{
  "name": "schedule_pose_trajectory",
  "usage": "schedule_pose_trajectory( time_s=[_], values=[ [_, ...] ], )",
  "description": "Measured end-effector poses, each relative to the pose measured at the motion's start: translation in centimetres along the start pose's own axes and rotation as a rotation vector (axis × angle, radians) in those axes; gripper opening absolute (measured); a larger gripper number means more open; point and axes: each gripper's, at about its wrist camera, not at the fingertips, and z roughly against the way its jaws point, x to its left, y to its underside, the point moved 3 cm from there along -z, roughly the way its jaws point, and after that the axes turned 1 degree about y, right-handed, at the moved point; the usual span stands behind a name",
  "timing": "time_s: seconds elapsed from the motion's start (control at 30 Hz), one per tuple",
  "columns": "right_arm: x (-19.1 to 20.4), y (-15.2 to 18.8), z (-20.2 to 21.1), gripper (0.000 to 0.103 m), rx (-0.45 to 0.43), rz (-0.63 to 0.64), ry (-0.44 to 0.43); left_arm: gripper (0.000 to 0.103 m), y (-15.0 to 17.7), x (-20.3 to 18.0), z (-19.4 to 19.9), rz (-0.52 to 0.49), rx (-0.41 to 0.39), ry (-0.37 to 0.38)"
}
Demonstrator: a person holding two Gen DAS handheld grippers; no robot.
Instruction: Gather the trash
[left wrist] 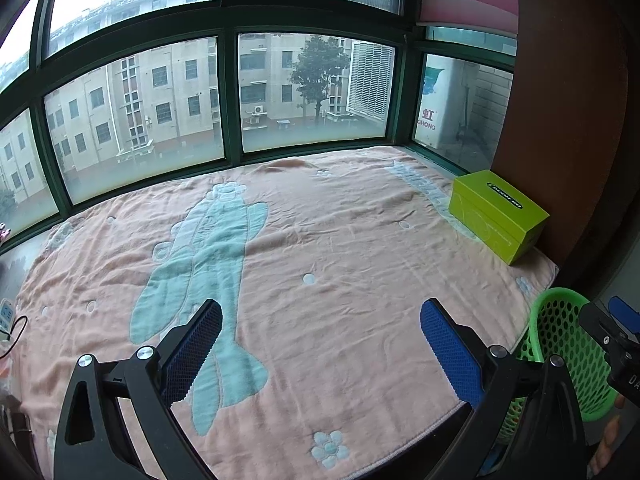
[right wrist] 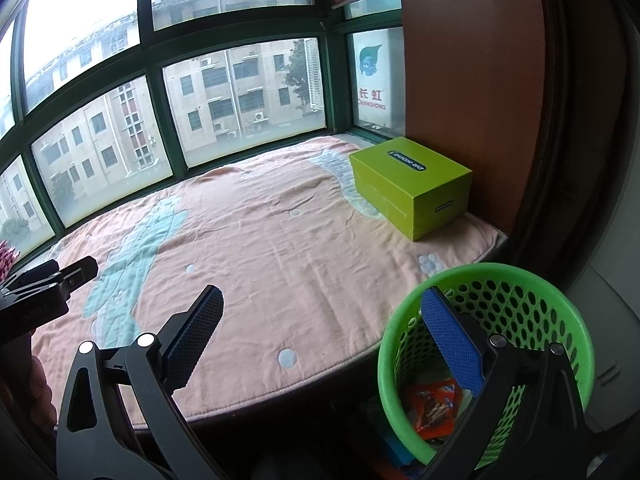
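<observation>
Just one green basket [right wrist: 486, 360]; one orange wrapper [right wrist: 434, 406] inside

A bay window [left wrist: 224, 92] with dark green frames is seen behind a ledge covered by a pink blanket [left wrist: 320, 248]. Grey daylight is let in; apartment blocks [left wrist: 152, 100] are visible outside. A brown wall [right wrist: 472, 80] stands at the right.

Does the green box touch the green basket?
Apart. The right wrist view shows bare pink blanket between the green box and the green basket.
</observation>
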Motion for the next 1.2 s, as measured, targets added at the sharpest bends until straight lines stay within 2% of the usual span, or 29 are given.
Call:
schedule_pose_trajectory(
  time_s=[1.2],
  values=[
    [0.42, 0.25, -0.34, 0.098, 0.007, 0.000, -0.007, 0.096, 0.22, 0.61, -0.11, 0.017, 0.000, -0.015]
  ],
)
